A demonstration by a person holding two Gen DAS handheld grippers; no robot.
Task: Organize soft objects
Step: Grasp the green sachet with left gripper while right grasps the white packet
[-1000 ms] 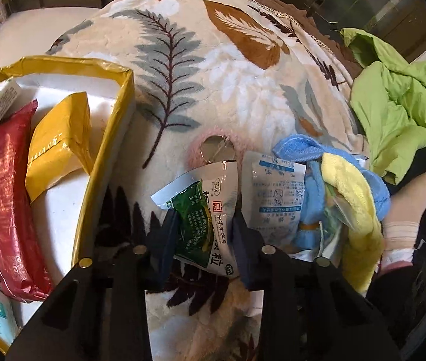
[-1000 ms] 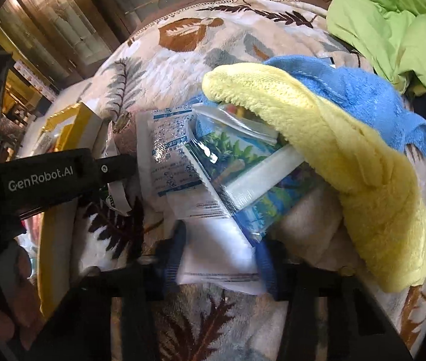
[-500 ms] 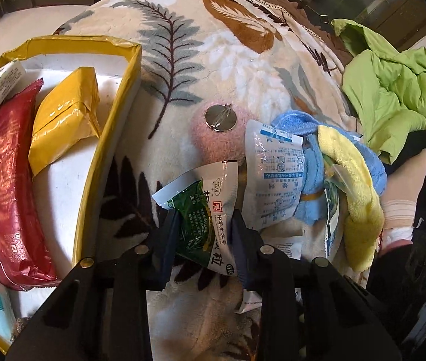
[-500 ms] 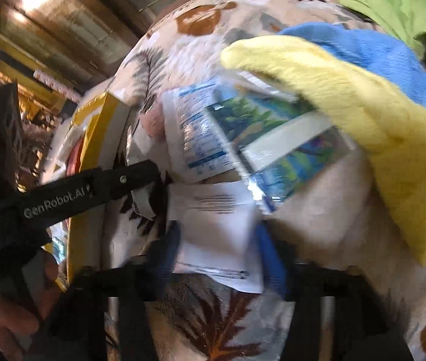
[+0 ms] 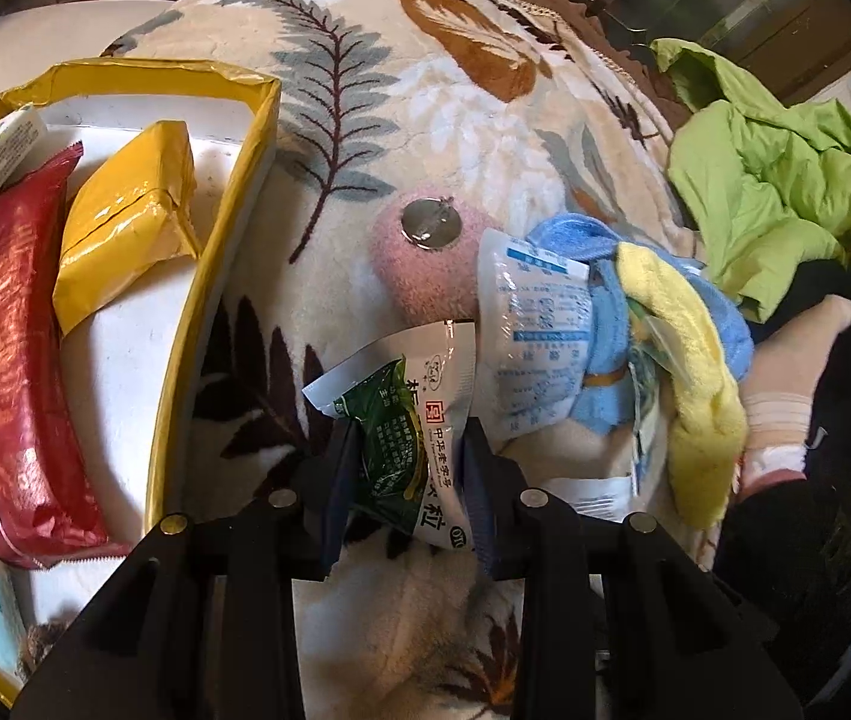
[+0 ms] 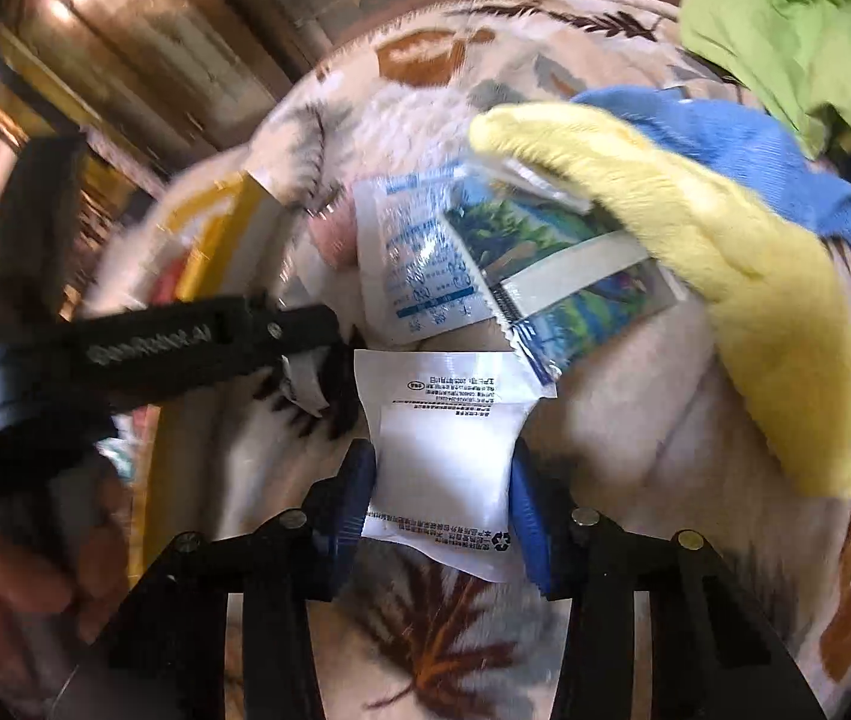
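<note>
My left gripper [image 5: 407,474] is shut on a green and white sachet [image 5: 407,420], held just above the leaf-patterned blanket [image 5: 365,120]. My right gripper [image 6: 440,480] is shut on a white pouch [image 6: 443,456], lifted clear of the pile. The pile holds a clear blue-printed sachet [image 5: 536,330] [image 6: 416,258], a landscape-printed packet [image 6: 551,264], a yellow cloth [image 6: 725,276] [image 5: 695,384] and a blue cloth [image 6: 743,150] [image 5: 599,324]. A yellow-rimmed box [image 5: 185,360] on the left holds a red pack [image 5: 11,360] and a yellow pack [image 5: 125,228].
A pink plush piece with a metal disc [image 5: 428,222] lies beside the pile. A green jacket [image 5: 785,180] is bunched at the right. A person's foot in a sock [image 5: 785,384] rests by the cloths. The left gripper's black body [image 6: 143,354] crosses the right wrist view.
My left gripper has drawn back and up with the green sachet. My right gripper has pulled the white pouch out from under the packets, away from the pile.
</note>
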